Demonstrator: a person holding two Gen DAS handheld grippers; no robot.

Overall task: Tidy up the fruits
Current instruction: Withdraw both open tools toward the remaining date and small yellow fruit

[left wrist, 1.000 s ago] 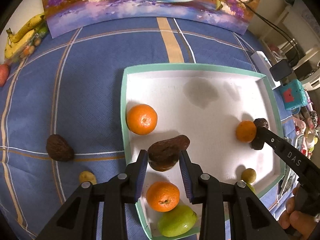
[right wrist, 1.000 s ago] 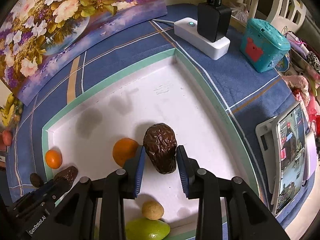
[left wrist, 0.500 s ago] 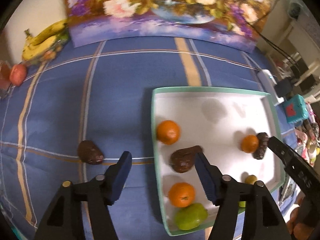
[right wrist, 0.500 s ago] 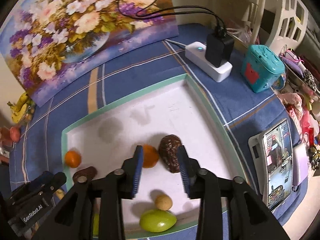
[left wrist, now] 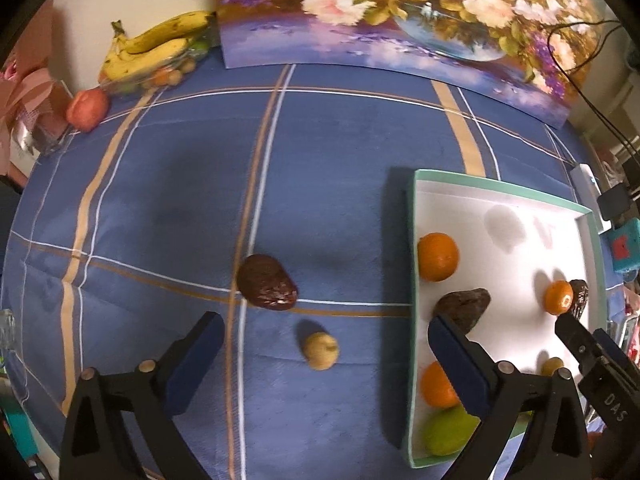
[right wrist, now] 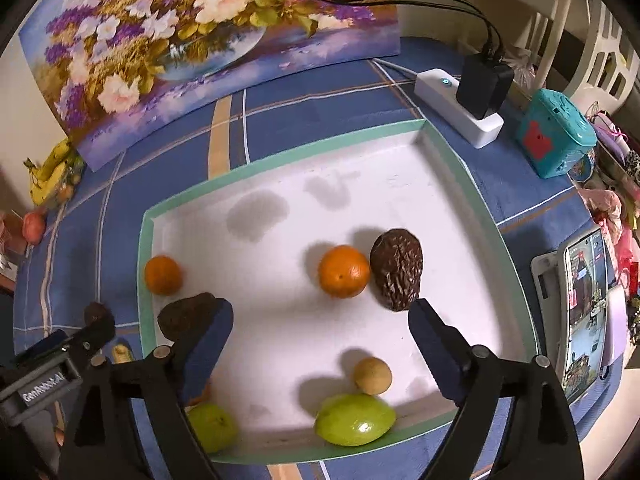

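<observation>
A white tray with a green rim [right wrist: 280, 160] [left wrist: 500, 188] holds oranges [right wrist: 344, 271] [left wrist: 437, 256], two dark brown wrinkled fruits [right wrist: 397, 268] [left wrist: 464, 307], green fruits [right wrist: 355, 419] and a small tan fruit [right wrist: 373, 375]. In the left wrist view another dark brown fruit [left wrist: 267, 288] and a small tan fruit [left wrist: 320, 351] lie on the blue cloth left of the tray. My left gripper [left wrist: 324, 360] is open and empty above the tan fruit. My right gripper [right wrist: 320, 344] is open and empty over the tray, behind the brown fruit.
A flower painting [right wrist: 208, 40] stands at the back. Bananas [left wrist: 152, 50] and a red fruit [left wrist: 87, 109] lie at the far left. A power strip with charger [right wrist: 460, 104], a teal box [right wrist: 554, 136] and a phone [right wrist: 588, 312] sit right of the tray.
Both grippers let go of their brown fruits in the tray, opened wide and pulled back. The left one swung left over the cloth.
</observation>
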